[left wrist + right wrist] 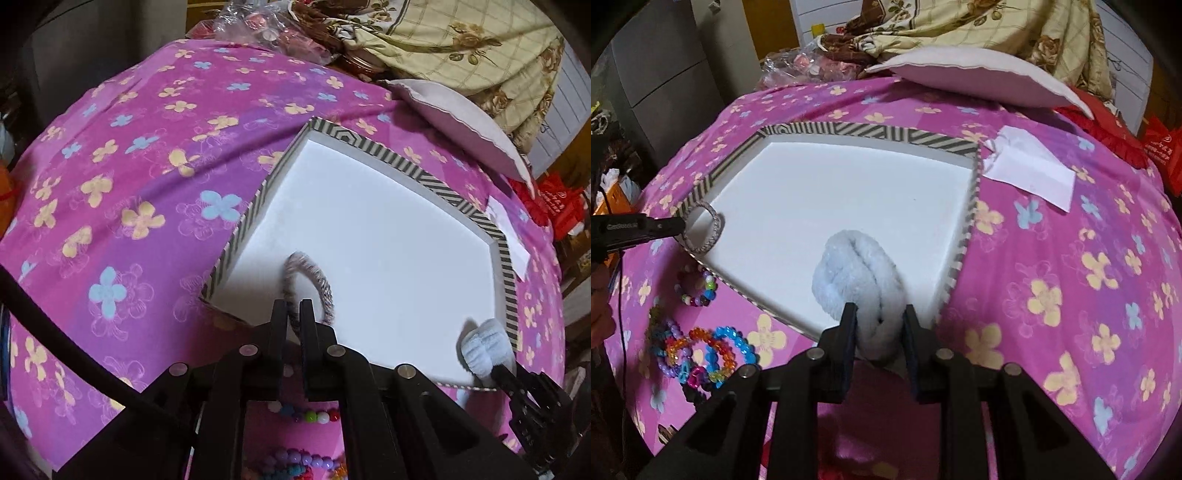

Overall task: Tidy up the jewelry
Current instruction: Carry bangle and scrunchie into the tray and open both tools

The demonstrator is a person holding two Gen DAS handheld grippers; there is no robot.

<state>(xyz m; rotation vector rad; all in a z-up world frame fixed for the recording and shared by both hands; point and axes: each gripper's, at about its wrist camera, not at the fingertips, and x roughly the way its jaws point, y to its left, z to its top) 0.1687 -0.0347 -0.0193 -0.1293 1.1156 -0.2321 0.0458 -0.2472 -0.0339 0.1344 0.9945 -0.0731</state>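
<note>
Left gripper [293,308] clamped on a braided bracelet [314,277], right gripper [881,317] pinching a fluffy scrunchie [857,273], both over the striped box [827,131].

Hidden and cut-off bits

The bead bracelets [306,415] hide partly behind the black fingers [279,332]. The fluffy white ring's [858,284] bottom hides between the other fingers [849,332].

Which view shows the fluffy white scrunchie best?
The right wrist view: the scrunchie fills the centre, held between the right gripper's fingers over the tray. The left wrist view shows it only small, near the lower right edge.
</note>
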